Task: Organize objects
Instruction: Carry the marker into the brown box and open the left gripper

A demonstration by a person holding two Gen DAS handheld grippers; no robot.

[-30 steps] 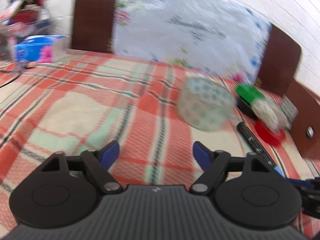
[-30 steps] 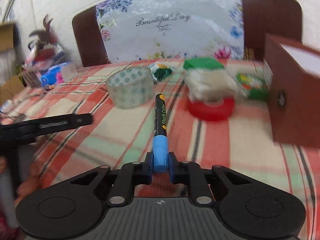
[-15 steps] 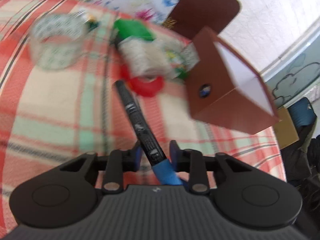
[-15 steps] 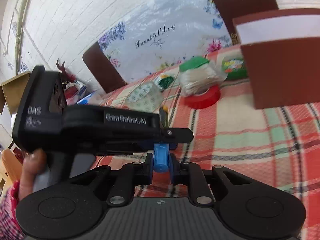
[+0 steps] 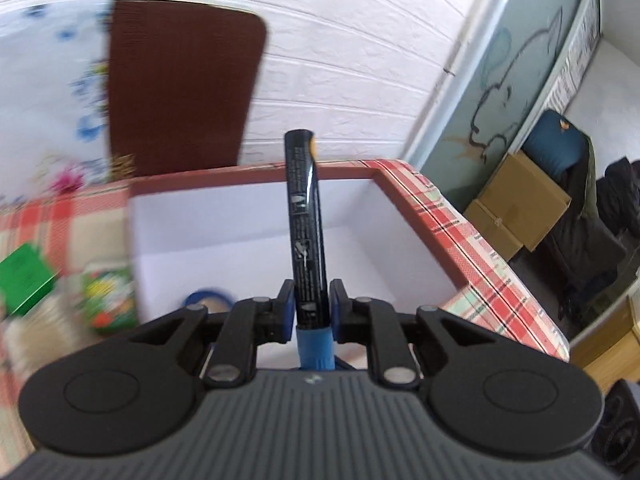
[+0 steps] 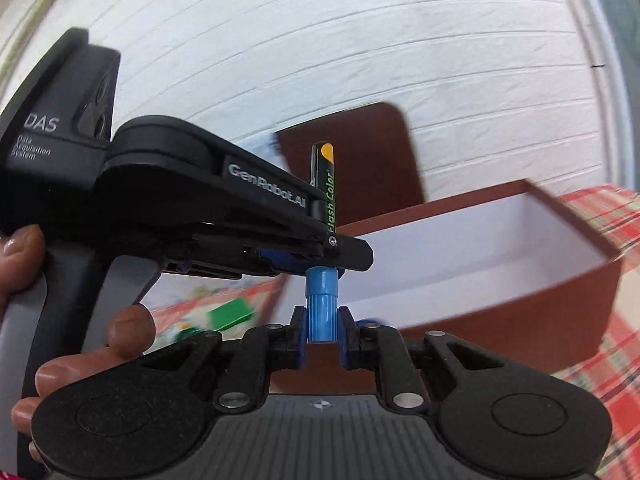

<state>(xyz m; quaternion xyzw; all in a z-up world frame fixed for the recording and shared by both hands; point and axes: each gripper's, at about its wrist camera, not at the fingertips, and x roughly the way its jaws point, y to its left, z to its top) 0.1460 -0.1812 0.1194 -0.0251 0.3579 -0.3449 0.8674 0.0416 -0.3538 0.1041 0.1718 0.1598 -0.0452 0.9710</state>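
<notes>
A white brick wall (image 5: pixel 360 80) rises behind a plaid-covered table (image 5: pixel 500 248), where an open brown box (image 5: pixel 420 216) sits at the far right corner. Above the box, the left gripper (image 5: pixel 310 308) and right gripper (image 6: pixel 322 332) both clamp one upright marker (image 5: pixel 306 216), left on its black barrel, right on its blue cap (image 6: pixel 321 304).

The left wrist view looks forward along its tool (image 5: pixel 310 312), close above the open brown box with a white inside (image 5: pixel 416 216), facing the white brick wall (image 5: pixel 352 80) and the far right corner of the plaid-covered bed (image 5: pixel 492 248). The right wrist view sits lower, beside the box (image 6: pixel 500 304), facing the same wall (image 6: pixel 360 60). Both share the black marker with a blue cap (image 5: pixel 306 232) (image 6: pixel 322 300), the box and the dark brown headboard (image 5: pixel 180 92) (image 6: pixel 360 160)
</notes>
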